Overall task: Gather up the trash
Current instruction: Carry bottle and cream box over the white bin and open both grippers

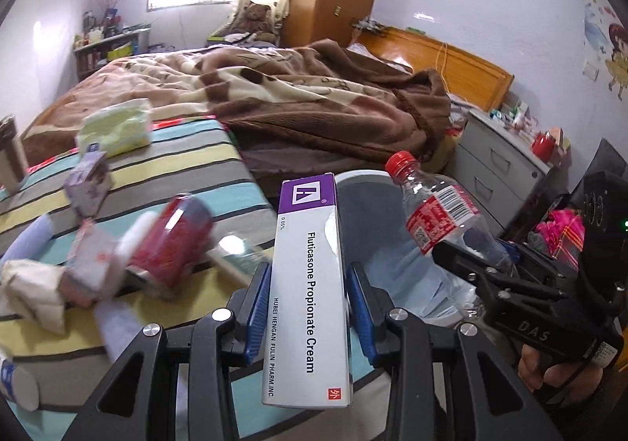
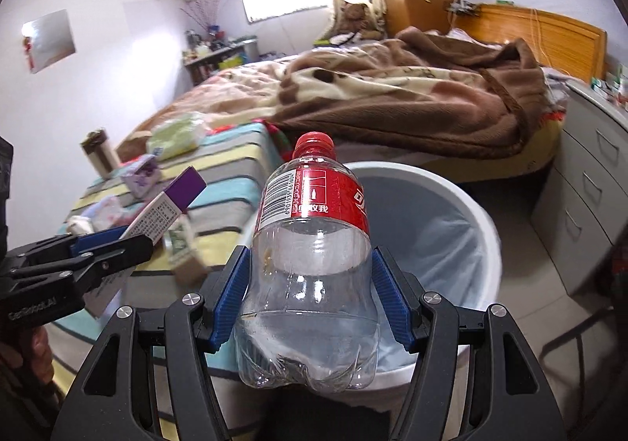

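Now both hands carry one piece of trash toward the white bin [image 2: 482, 229], which stands on the floor just beside the striped bed [image 1: 204, 166]. The left gripper [image 1: 308, 307] has its fingers closed narrowly on a cream box [image 1: 308, 284], whose long axis runs forward along the fingers, the purple end pointing to the bin. The right gripper [image 2: 312, 307] has its fingers set wider and pressed on the sides of a plastic bottle [image 2: 314, 245], red cap forward and tilted upward. In the right wrist view the bin opening, lined with a pale bag, lies directly behind and below the bottle, so I judge the right hand is nearer to the drop; the box appears left of the rim, more over the bed edge. The left wrist view shows what the other hardly shows: more trash is waiting on the bed, a red can [image 1: 172, 241], a small purple carton [image 1: 88, 182] and crumpled tissue [image 1: 31, 292], all blurred. The inside of the bin is seen well only from the right wrist.
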The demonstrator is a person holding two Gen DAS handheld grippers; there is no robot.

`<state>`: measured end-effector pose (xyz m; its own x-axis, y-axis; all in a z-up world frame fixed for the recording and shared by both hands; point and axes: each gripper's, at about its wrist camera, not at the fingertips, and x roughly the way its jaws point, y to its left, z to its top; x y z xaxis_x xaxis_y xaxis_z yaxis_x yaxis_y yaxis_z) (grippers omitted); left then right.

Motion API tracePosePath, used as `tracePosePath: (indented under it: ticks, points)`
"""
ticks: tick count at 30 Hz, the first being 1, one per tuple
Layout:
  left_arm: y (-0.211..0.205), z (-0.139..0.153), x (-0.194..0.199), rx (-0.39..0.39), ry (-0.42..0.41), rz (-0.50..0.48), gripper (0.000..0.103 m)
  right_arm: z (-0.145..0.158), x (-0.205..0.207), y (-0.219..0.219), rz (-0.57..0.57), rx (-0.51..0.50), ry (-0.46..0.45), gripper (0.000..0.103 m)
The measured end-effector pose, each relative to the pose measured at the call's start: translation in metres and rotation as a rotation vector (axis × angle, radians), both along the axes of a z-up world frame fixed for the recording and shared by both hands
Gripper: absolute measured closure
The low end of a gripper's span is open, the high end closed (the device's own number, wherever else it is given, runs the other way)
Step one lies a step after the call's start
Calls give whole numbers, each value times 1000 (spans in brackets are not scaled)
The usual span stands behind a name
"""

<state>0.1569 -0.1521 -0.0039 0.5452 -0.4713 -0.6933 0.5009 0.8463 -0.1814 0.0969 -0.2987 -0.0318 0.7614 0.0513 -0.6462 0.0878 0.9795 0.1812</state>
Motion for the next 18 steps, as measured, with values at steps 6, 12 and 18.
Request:
tracePosePath:
  ticks: [6,12,18]
  points:
    - [-41,-11,9,21,27,-43,64,-12,8,-22,-27,-11,54,39]
    - [-65,-22,19,31,66,-60,64,-25,14,-41,-56,-8,112,39]
    - [-77,-30,26,12,99,-93,63,-31,15,-53,-67,34,130,38]
